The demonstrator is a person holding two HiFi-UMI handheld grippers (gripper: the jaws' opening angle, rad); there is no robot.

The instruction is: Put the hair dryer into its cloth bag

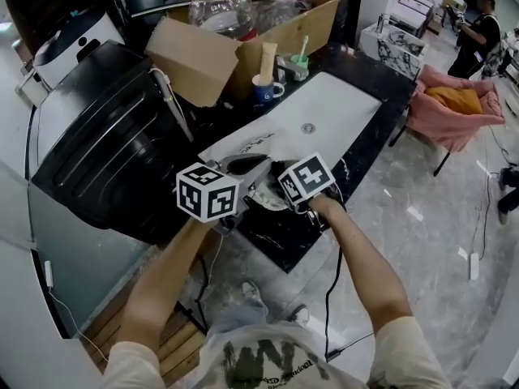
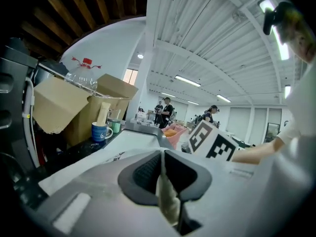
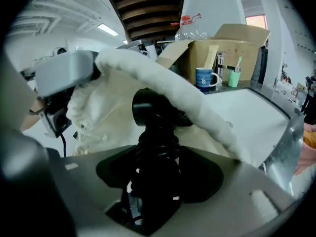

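Note:
A white cloth bag (image 1: 243, 146) lies on the black counter (image 1: 280, 237) beside the basin. In the left gripper view, my left gripper (image 2: 166, 184) is shut on a thin fold of the bag's cloth (image 2: 167, 196). It also shows at the upper left of the right gripper view, where the left gripper (image 3: 64, 73) holds up the bag's rim (image 3: 168, 80). My right gripper (image 3: 153, 181) is shut on the black hair dryer (image 3: 154, 113) by its handle and coiled cord. The dryer's head sits at the bag's mouth, under the raised rim. In the head view the hair dryer (image 1: 246, 165) shows only as a dark shape between the two marker cubes.
A white sink basin (image 1: 332, 108) lies just beyond the bag. Behind it stand a blue mug (image 1: 264, 90), a green cup (image 1: 301, 65) and an open cardboard box (image 1: 211, 51). A black appliance (image 1: 105, 148) fills the left. A pink chair (image 1: 454, 104) and a person (image 1: 480, 35) are at the right.

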